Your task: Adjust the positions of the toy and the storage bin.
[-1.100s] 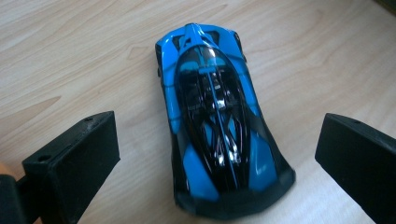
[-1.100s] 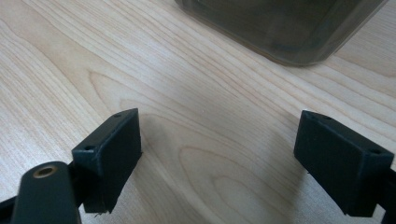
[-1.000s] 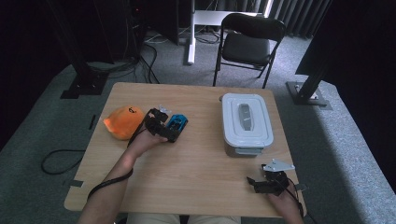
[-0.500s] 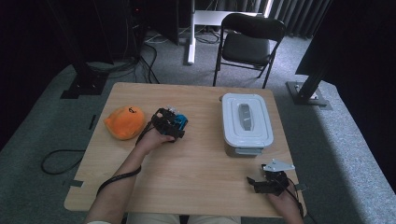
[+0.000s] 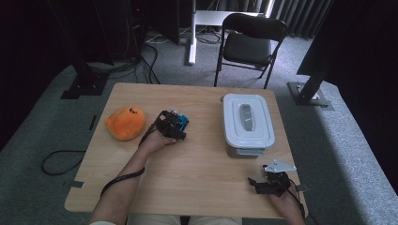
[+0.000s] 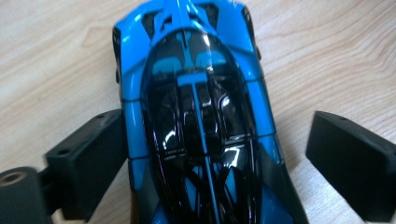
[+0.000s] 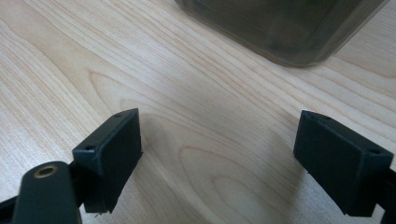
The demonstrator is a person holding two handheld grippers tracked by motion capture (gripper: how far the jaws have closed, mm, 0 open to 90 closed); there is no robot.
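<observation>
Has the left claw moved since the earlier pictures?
Yes. The left claw has drifted right, away from the orange plush toy, its jaws just closing around the blue toy car.

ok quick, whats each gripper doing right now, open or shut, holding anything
Left gripper: open, jaws just been closing around the blue toy car, one side not yet touching.
Right gripper: open, nothing between its jaws, over the table.

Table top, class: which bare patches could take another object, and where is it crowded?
Bare wood lies along the table's far edge, in the near middle between the forearm and the right gripper, and near-left below the orange toy. It is crowded where the left gripper straddles the blue car, and beside the box.
</observation>
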